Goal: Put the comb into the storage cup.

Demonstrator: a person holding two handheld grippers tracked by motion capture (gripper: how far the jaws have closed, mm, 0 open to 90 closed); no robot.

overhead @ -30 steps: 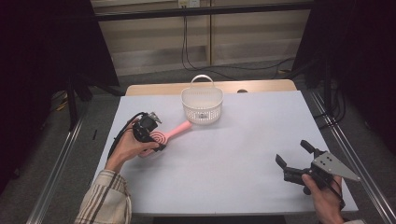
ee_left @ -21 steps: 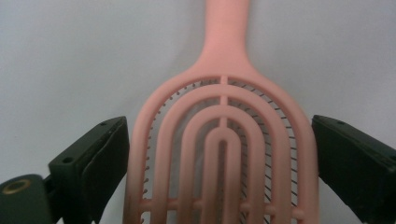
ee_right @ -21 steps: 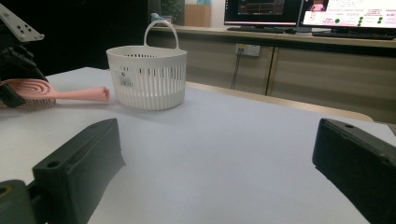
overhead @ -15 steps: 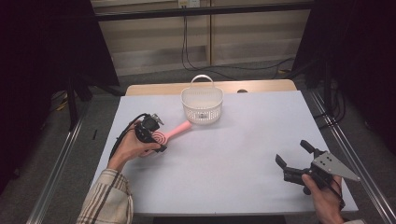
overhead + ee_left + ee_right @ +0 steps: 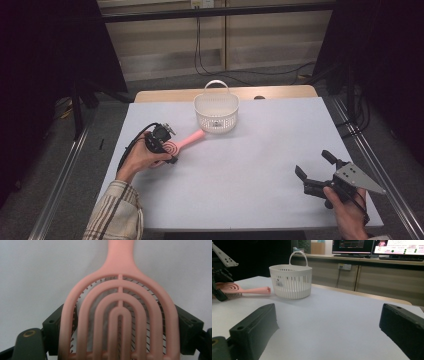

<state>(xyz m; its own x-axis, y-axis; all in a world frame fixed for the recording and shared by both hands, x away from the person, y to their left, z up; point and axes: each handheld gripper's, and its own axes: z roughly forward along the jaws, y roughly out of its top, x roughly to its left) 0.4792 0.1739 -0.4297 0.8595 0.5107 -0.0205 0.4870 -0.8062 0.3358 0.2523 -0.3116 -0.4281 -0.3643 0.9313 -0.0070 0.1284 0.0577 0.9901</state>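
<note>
The pink hairbrush (image 5: pixel 181 144) lies flat on the white worktop (image 5: pixel 250 190), its handle tip just beside the white basket (image 5: pixel 216 113). The left gripper (image 5: pixel 120 340) straddles the brush head, one jaw at each edge; its jaws have just been closing, and whether the pads press yet I cannot tell. The right gripper (image 5: pixel 315 172) hovers well apart, jaws wide open and empty.

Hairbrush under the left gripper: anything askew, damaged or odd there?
Nothing stands out. The pink hairbrush lies flat on the table, bristles down, its ribs whole, handle end close to the white basket, which stands upright. The left gripper has just been closing, the brush head between its jaws.
</note>
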